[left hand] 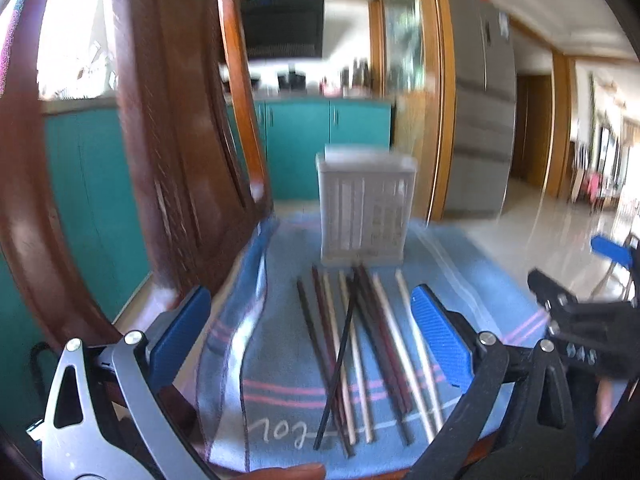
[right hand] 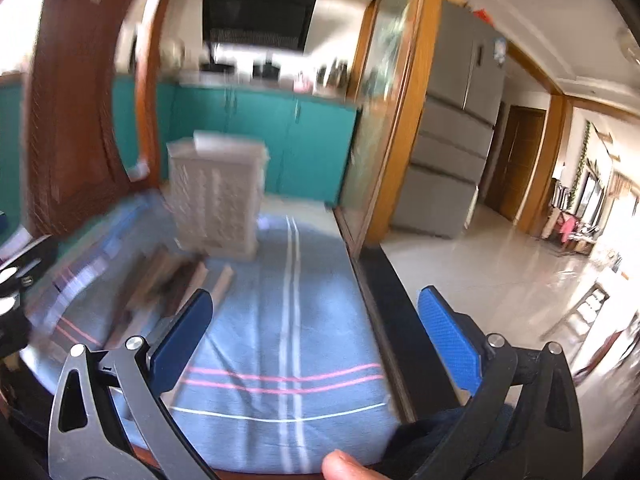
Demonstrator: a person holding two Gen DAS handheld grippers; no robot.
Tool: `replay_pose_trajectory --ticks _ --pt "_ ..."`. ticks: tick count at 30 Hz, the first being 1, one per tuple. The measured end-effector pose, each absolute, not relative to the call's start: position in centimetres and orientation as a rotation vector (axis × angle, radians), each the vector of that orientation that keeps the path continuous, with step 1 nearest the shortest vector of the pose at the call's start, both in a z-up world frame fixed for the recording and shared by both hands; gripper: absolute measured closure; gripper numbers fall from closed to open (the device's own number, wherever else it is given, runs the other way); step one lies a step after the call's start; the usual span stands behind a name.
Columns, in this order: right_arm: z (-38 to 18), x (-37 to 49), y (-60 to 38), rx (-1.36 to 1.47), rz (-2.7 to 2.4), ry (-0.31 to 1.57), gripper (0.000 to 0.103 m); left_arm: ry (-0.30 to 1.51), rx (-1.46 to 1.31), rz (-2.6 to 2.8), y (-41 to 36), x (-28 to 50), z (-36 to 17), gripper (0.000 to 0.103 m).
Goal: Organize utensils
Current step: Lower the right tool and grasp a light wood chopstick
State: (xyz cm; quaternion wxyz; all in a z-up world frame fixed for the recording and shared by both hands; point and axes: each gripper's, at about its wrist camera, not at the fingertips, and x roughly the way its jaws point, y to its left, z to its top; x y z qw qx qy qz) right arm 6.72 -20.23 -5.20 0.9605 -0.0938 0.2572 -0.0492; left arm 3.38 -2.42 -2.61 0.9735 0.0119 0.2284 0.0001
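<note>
The chopsticks [left hand: 360, 356] lie directly between the spread, empty left claw [left hand: 316, 340] fingers, long axes pointing toward the white basket [left hand: 366, 212]. The right claw [right hand: 316, 340], also released, sits farther right.

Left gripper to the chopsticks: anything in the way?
Nothing visible. The open left gripper frames the chopsticks, which lie loose on the blue cloth. The white holder stands beyond their far tips.
</note>
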Motion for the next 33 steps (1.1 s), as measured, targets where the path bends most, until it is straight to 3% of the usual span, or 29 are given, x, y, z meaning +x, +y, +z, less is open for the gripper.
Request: replay_pose_trajectory --ticks 4,6,9,11,14,19,21,23,24,33 --pt "-7.0 10.8 -20.9 -0.16 -0.038 0.651 0.002 0.548 0.044 -0.035 -3.6 5.0 -4.1 0.004" --pt "-8.4 13.8 -20.5 -0.14 0.03 0.75 0.007 0.58 0.045 -0.032 -4.0 5.7 -4.7 0.004" --pt "-10.1 17.4 -19.4 -0.08 0.104 0.859 0.031 0.654 0.022 -0.043 -4.2 7.4 -5.8 0.009" --pt "-10.9 19.5 -18.4 -0.03 0.173 0.907 0.051 0.695 -0.016 -0.056 -3.9 8.4 -6.4 0.024" --pt "-12.2 22.6 -16.7 0.015 0.24 0.994 0.052 0.734 -0.062 -0.065 -3.8 9.7 -7.2 0.033" --pt "-12.6 25.1 -13.6 -0.098 0.241 0.989 0.052 0.78 -0.095 -0.063 -3.7 11.6 -8.0 0.033" --pt "-12.6 25.6 -12.9 -0.124 0.254 0.986 0.057 0.793 -0.112 -0.058 -3.5 12.2 -8.4 0.033" --pt "-12.4 26.2 -12.7 -0.129 0.268 0.992 0.084 0.799 -0.119 -0.052 -3.5 12.6 -8.5 0.033" --pt "-12.4 26.5 -12.9 -0.125 0.277 0.998 0.088 0.802 -0.118 -0.051 -3.6 12.7 -8.7 0.033" --pt "-11.8 27.7 -17.2 0.011 0.283 1.02 0.096 0.818 -0.074 -0.038 -4.9 14.0 -8.6 0.033"
